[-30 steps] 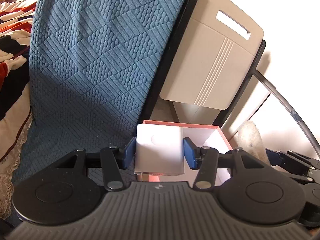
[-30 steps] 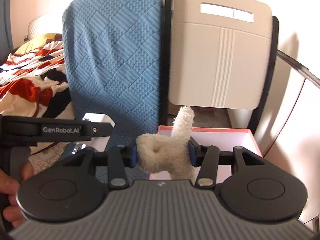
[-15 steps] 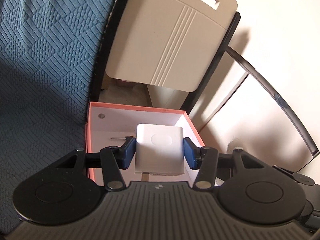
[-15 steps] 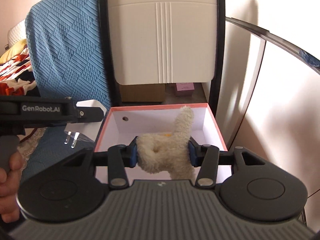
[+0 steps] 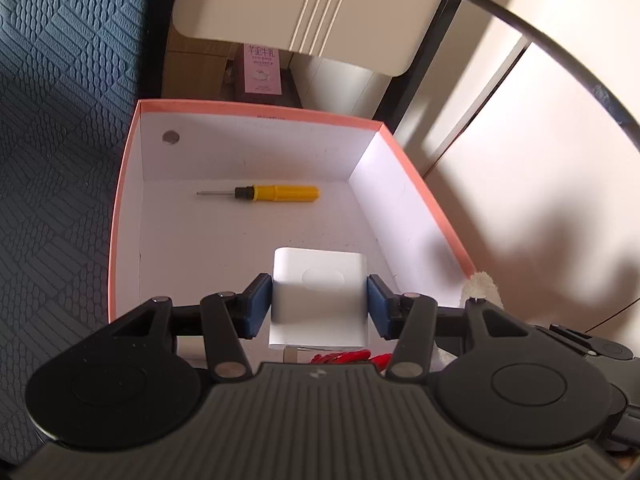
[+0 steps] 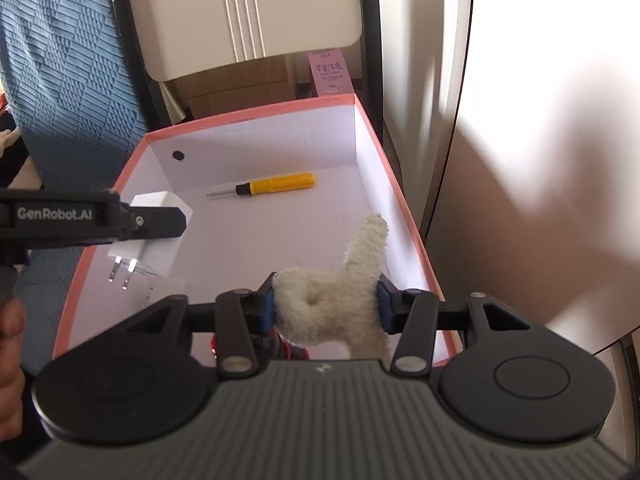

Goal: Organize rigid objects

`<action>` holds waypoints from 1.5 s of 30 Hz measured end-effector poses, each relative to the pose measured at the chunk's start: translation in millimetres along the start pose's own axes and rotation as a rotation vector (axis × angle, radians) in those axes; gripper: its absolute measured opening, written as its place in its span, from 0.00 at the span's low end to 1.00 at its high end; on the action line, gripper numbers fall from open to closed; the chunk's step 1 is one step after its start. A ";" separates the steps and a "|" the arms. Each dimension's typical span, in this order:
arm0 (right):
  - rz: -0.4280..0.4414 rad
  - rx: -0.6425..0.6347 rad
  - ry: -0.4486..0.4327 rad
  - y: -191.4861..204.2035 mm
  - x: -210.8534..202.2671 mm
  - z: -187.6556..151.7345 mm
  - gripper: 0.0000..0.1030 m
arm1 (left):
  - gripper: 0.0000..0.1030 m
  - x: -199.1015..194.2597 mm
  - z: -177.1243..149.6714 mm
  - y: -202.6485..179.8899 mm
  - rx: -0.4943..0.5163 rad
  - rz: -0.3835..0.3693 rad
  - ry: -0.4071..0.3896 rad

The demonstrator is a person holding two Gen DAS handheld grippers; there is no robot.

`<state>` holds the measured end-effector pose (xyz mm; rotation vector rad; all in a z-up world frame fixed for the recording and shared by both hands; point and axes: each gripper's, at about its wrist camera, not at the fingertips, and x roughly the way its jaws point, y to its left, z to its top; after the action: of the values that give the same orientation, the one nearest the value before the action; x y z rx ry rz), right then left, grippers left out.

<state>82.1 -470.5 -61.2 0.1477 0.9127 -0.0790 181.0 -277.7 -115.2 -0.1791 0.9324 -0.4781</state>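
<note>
My left gripper (image 5: 319,308) is shut on a white plug charger (image 5: 319,296) and holds it over the near part of a pink-rimmed white box (image 5: 256,114). The charger also shows in the right wrist view (image 6: 154,232), prongs pointing down, above the box's left side. My right gripper (image 6: 325,307) is shut on a cream fluffy toy (image 6: 334,300) over the near right part of the box (image 6: 248,118). A yellow screwdriver (image 5: 276,193) lies at the far end of the box floor, also in the right wrist view (image 6: 280,184). Something red (image 5: 348,357) lies under the grippers.
A blue quilted cushion (image 5: 60,120) stands left of the box. A beige chair back (image 5: 312,4) rises behind it, with a pink carton (image 5: 260,68) beyond. A pale wall (image 6: 540,160) runs close along the box's right side.
Both grippers have moved forward and tilted down over the box, each still holding its object. The box floor and the screwdriver have come into view.
</note>
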 end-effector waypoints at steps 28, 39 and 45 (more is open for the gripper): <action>0.030 0.004 -0.023 22.5 -16.9 9.6 0.64 | 0.60 -44.7 9.3 0.9 0.062 -0.005 -0.036; 0.010 0.031 -0.193 53.9 -105.0 27.7 0.64 | 0.60 -157.5 22.3 -6.7 0.125 -0.020 -0.201; 0.008 0.030 -0.214 68.0 -142.2 29.8 0.64 | 0.72 -202.7 23.5 6.9 0.081 -0.037 -0.287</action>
<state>27.6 -407.4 75.8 0.1677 0.6972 -0.0997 100.6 -177.9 43.7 -0.1867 0.6294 -0.5087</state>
